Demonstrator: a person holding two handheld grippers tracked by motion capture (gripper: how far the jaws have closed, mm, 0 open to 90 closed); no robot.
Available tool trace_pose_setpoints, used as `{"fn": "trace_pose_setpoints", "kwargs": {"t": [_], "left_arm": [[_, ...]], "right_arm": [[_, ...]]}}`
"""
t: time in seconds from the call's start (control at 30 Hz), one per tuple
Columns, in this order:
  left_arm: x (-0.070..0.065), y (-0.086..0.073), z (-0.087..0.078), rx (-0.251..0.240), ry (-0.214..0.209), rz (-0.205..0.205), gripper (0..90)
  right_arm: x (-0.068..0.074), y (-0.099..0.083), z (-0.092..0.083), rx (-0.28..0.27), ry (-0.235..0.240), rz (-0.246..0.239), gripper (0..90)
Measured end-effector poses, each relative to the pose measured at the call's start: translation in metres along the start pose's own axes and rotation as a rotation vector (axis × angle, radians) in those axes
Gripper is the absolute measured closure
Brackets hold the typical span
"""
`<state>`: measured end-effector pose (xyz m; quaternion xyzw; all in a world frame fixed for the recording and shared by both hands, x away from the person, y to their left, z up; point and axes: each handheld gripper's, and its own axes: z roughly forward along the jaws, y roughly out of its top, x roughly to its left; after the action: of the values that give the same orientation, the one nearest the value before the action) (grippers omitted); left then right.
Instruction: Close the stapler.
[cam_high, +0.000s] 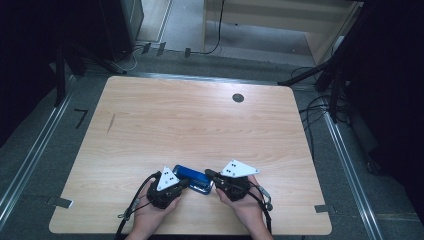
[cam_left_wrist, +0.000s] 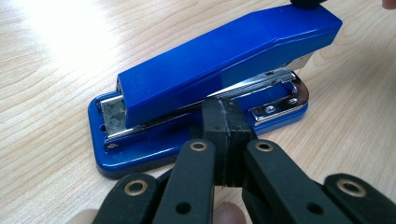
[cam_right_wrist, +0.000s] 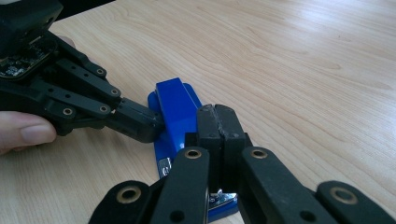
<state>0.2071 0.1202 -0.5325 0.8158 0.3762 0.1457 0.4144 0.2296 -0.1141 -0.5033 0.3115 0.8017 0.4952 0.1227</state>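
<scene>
On table (cam_high: 150, 120): one stapler (cam_high: 192, 179), two closed claws.

Wooden table (cam_high: 200, 125) — blue stapler (cam_high: 192, 179) lies on it.

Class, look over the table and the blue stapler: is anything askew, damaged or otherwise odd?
Nothing stands out. The stapler lies flat on its base on the table, arm raised as staplers rest. The left gripper and right gripper, both shut, are at its two ends. A dark streak marks the wood.
</scene>
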Motion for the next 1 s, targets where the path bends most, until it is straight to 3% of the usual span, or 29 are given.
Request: {"fn": "trace_pose_setpoints", "kwargs": {"t": [0.1,0.2,0.4,0.57,0.77,0.87,1.0], "left_arm": [[0.0,0.0,0.0,0.003,0.0,0.004,90.0],[0.0,0.0,-0.001,0.004,0.0,0.004,90.0],[0.001,-0.001,-0.001,0.004,-0.003,0.003,90.0],[0.001,-0.001,-0.002,0.004,-0.002,0.004,90.0],[0.001,-0.001,-0.002,0.003,-0.006,0.001,90.0],[0.002,-0.001,-0.002,0.004,-0.006,-0.003,90.0],[0.002,-0.001,-0.002,0.004,-0.006,-0.004,90.0]], "right_arm": [[0.003,-0.001,-0.001,0.004,0.022,0.004,90.0],[0.007,-0.002,-0.001,0.016,-0.004,-0.016,90.0],[0.009,-0.01,-0.001,0.015,0.001,0.001,90.0],[0.012,-0.012,0.0,0.02,-0.011,-0.033,90.0],[0.012,-0.013,-0.001,0.014,-0.037,0.007,90.0],[0.013,-0.016,-0.002,-0.027,-0.023,0.045,90.0],[0.017,-0.014,-0.006,-0.048,-0.031,0.025,90.0]]}}
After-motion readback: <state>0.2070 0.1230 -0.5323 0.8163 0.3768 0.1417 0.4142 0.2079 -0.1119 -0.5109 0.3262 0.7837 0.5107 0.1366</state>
